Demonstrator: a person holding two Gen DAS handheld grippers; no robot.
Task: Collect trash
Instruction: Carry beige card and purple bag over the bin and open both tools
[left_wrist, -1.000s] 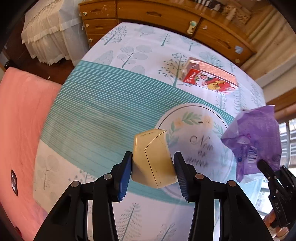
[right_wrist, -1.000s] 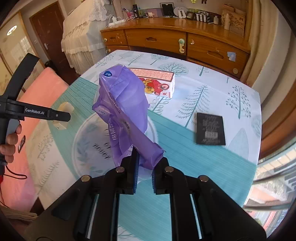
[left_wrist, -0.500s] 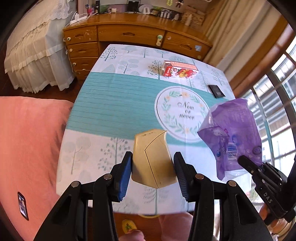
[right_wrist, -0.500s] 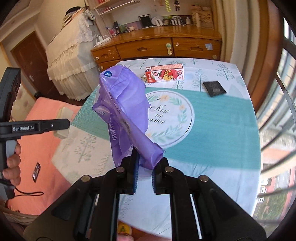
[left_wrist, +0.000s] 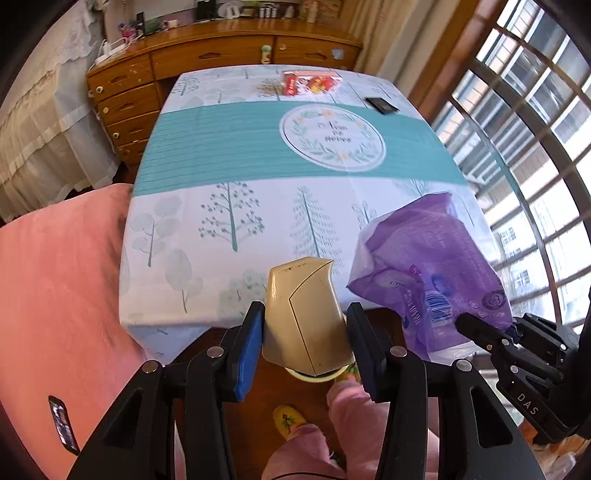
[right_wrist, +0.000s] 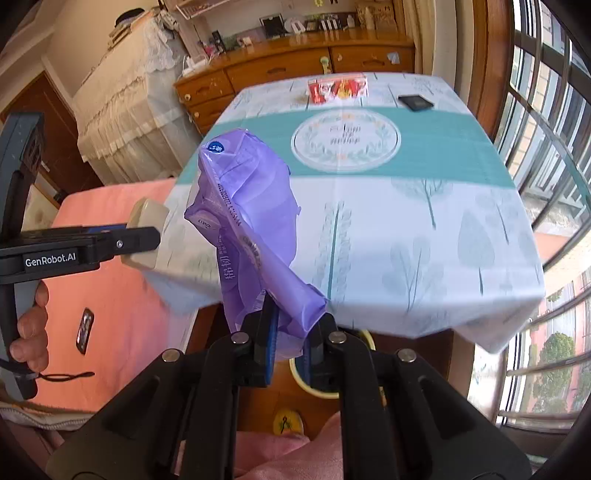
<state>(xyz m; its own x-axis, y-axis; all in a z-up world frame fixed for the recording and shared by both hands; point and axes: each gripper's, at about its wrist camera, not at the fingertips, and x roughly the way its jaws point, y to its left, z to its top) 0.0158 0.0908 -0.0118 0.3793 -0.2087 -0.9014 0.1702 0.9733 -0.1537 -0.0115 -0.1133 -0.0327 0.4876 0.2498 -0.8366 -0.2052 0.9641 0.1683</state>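
My left gripper (left_wrist: 306, 334) is shut on a cream plastic box (left_wrist: 304, 317) and holds it in the air just off the table's near edge. It also shows in the right wrist view (right_wrist: 146, 236). My right gripper (right_wrist: 293, 332) is shut on a crumpled purple plastic wrapper (right_wrist: 247, 229), which hangs up and to the left of the fingers. The wrapper also shows at the right of the left wrist view (left_wrist: 428, 266). A yellow-rimmed bin (right_wrist: 325, 391) sits on the floor below both grippers, mostly hidden; its rim shows under the box in the left wrist view (left_wrist: 317, 376).
The table (left_wrist: 258, 229) has a teal and white tree-print cloth. A red carton (left_wrist: 310, 82) and a flat black item (left_wrist: 381, 105) lie at its far end. A wooden dresser (left_wrist: 207, 55) stands behind, a pink bed (left_wrist: 55, 295) at left, windows at right.
Both grippers have pulled back from over the table to beyond its near edge, each still holding its item. The bin and the floor have come into view below.
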